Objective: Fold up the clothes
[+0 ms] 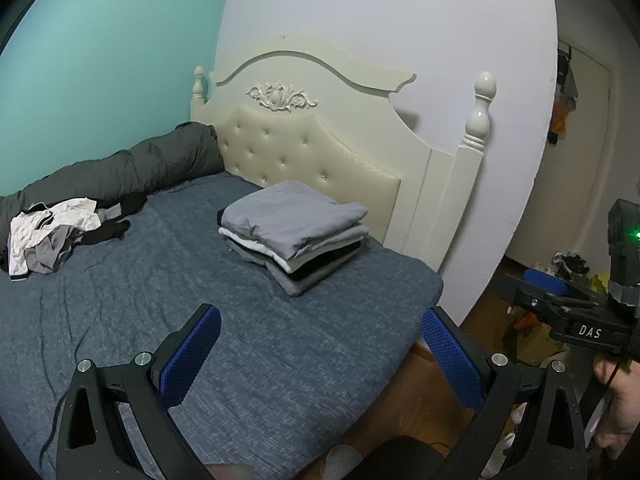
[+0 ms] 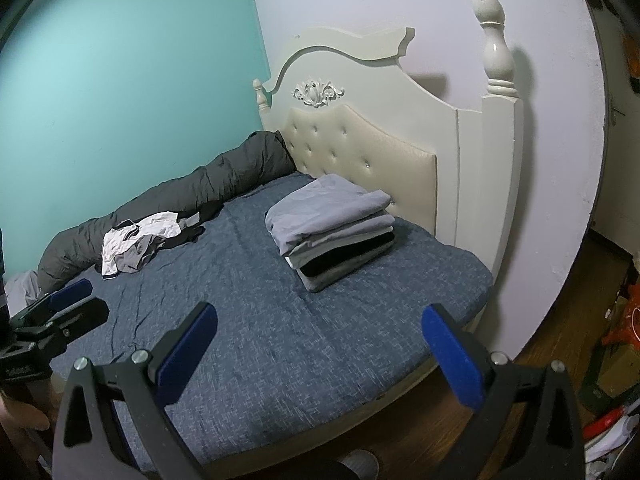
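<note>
Folded clothes (image 1: 294, 234) stacked on bed (image 1: 240, 340); "DAS" on right gripper (image 1: 560, 300).

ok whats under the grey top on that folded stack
Under the grey top lie more folded layers: grey, white, black, then grey at the bottom, resting on the bed. Only their edges show; what garments they are is hidden.

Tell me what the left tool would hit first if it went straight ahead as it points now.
Likely the blue bedsheet itself. The left tool is open and empty, angled down at bare sheet short of the folded stack. Depth is hard to judge.
</note>
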The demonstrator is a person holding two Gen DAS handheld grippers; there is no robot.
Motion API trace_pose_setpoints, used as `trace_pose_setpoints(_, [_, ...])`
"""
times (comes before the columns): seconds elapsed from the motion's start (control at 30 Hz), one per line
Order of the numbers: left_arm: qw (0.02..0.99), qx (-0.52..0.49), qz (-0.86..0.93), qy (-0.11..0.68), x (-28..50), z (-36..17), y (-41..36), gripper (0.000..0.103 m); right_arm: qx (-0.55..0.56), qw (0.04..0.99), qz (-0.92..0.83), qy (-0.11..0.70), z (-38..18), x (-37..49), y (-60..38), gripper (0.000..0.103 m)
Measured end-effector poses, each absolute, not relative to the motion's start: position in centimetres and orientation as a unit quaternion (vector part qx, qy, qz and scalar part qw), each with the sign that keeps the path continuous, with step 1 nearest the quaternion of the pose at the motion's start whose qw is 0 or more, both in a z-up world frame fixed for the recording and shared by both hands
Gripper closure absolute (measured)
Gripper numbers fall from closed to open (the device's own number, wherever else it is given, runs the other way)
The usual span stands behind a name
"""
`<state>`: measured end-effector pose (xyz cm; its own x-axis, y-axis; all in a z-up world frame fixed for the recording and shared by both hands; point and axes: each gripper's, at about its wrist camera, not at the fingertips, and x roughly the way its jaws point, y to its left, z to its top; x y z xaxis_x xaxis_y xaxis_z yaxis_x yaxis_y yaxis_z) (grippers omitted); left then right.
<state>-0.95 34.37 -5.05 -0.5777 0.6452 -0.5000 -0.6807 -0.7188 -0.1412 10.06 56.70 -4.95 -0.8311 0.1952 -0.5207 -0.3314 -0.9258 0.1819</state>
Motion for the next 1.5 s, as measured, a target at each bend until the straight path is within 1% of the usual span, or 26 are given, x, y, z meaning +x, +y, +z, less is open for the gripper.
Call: trace_pose_setpoints(1.5, [0.365, -0.276, 0.889, 0.034, -1.2, -5.24, 34.38, 0.0, -0.264, 0.136, 0.945, 0.133, -5.61, 9.87, 56.59, 0.0])
